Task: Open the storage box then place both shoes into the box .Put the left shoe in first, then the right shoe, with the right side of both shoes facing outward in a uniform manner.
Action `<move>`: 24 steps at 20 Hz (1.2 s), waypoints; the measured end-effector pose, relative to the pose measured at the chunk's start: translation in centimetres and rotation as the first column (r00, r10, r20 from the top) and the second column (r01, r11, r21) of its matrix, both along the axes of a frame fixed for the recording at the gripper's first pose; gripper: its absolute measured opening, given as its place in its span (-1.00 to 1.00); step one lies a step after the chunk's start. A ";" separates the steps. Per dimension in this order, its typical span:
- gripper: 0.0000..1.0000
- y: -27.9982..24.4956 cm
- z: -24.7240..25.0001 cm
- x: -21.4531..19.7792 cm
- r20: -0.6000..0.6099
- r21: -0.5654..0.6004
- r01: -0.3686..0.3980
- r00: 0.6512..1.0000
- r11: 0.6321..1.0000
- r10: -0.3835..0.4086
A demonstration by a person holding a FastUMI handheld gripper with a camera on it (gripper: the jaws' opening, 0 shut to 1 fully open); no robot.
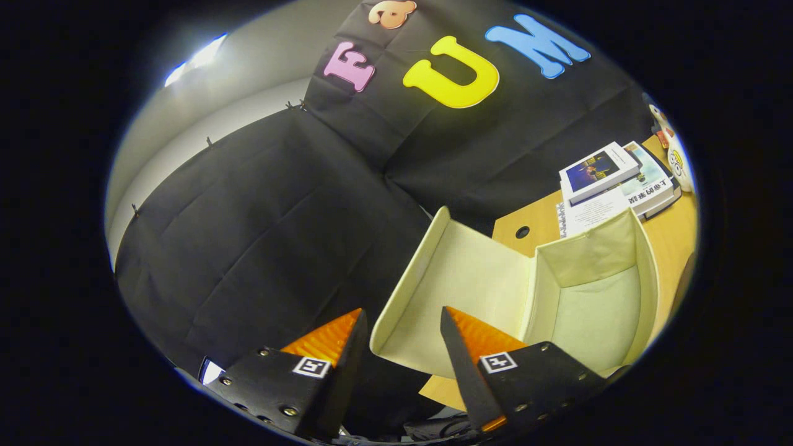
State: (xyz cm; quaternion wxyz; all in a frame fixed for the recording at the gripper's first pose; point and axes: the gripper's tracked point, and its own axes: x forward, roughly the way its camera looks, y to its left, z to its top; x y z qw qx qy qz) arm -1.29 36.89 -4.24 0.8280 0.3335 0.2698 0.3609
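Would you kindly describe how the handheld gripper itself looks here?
The gripper has two wedge-shaped fingers with ribbed inner pads, mounted on dark blocks fastened by small screws. Each block carries a square black-and-white marker tag. The fingers stand apart.

The storage box (588, 291) is a cream fabric box standing on a wooden desk, just ahead of the gripper (403, 325) and to its right. It is open — its lid (446, 291) is swung fully back on the left side, a flat cream panel whose near corner lies between the spread fingers, which grip nothing. The interior is pale and shows no contents — soft walls, a plain floor. The right finger overlaps the box's near left corner.
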 end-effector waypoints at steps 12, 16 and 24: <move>0.93 -10.0 -2.4 2.3 0.069 -0.201 0.142 0.989 0.969 -0.130; 0.93 -13.9 -3.3 2.5 0.073 -0.252 0.187 0.982 0.949 -0.174; 0.93 -22.2 -6.6 2.7 0.046 -0.361 0.287 0.956 0.887 -0.290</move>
